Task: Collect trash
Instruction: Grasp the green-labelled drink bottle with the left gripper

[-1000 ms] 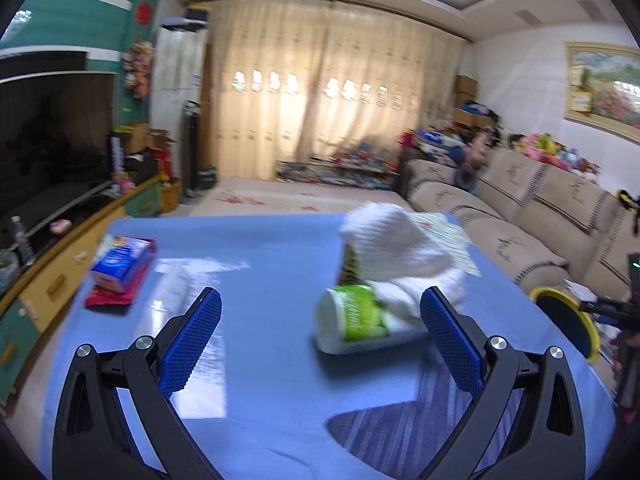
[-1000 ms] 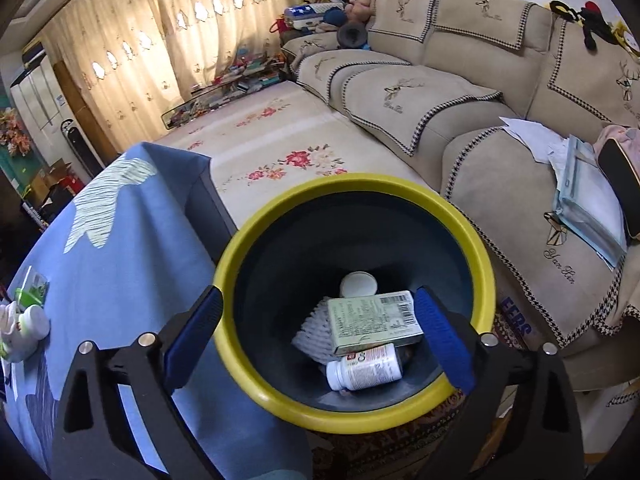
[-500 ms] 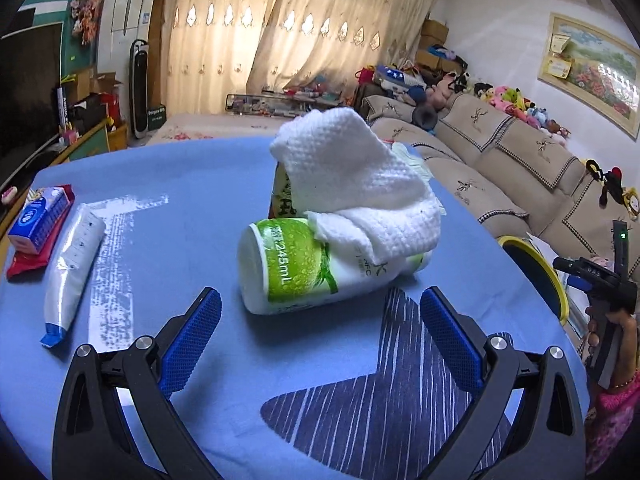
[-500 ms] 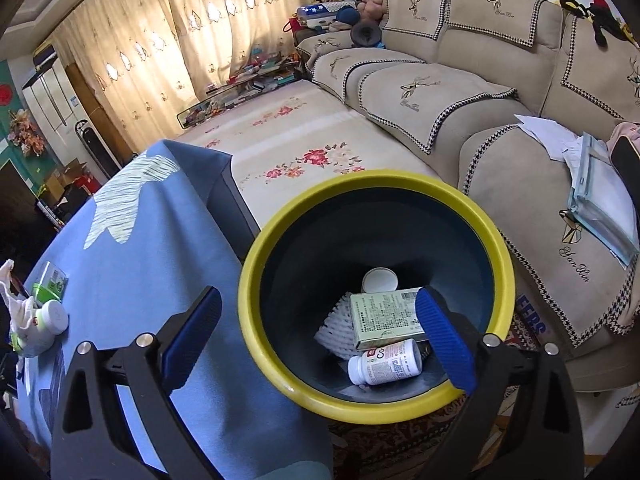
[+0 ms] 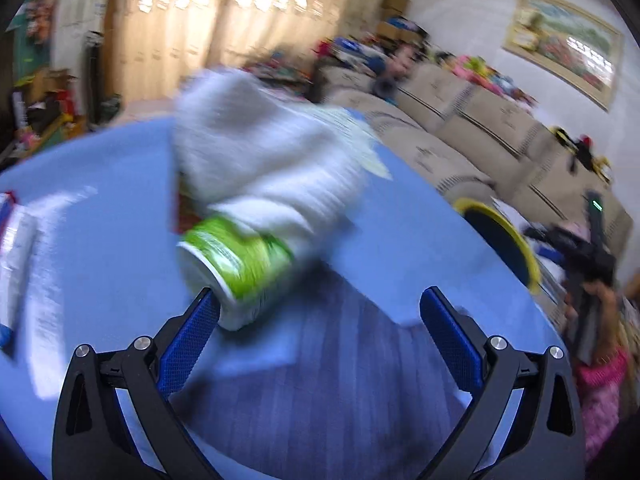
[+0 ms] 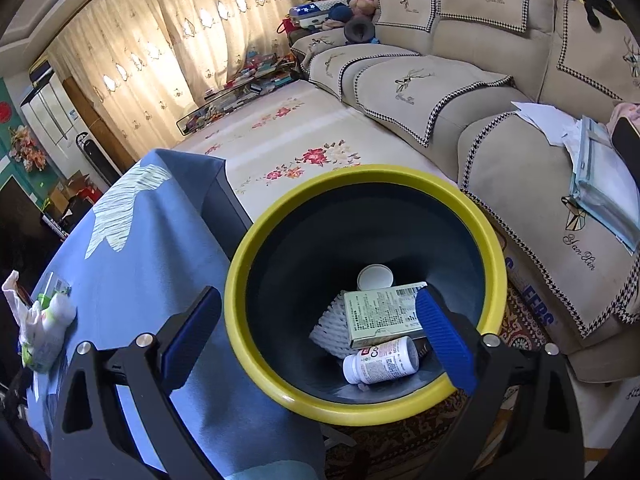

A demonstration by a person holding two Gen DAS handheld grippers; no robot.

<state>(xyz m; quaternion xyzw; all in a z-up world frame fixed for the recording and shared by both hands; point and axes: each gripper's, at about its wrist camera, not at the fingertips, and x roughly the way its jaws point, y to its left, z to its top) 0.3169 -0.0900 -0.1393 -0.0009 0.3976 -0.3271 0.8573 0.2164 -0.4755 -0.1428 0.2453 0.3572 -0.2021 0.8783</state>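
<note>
A green and white can [image 5: 236, 268] lies on its side on the blue tablecloth [image 5: 100, 248] with a crumpled white tissue [image 5: 264, 168] draped over it. My left gripper [image 5: 320, 320] is open, and the can's end sits just by its left fingertip. The view is blurred. My right gripper [image 6: 320, 320] is open and empty above the yellow-rimmed trash bin [image 6: 248, 256], which holds a pill bottle [image 6: 380, 360], a small box [image 6: 384, 312], white foam netting and a lid. The can and tissue also show far left in the right wrist view [image 6: 44, 320].
A white tube [image 5: 16, 252] lies at the table's left. The bin [image 5: 504, 240] stands off the table's right edge, next to a beige sofa [image 6: 460, 92]. Papers and a folder [image 6: 600, 176] lie on the sofa. A floral rug covers the floor beyond.
My left gripper has moved closer to the can and tissue, which now sit by its left finger. My right gripper has drifted slightly over the bin and stays open.
</note>
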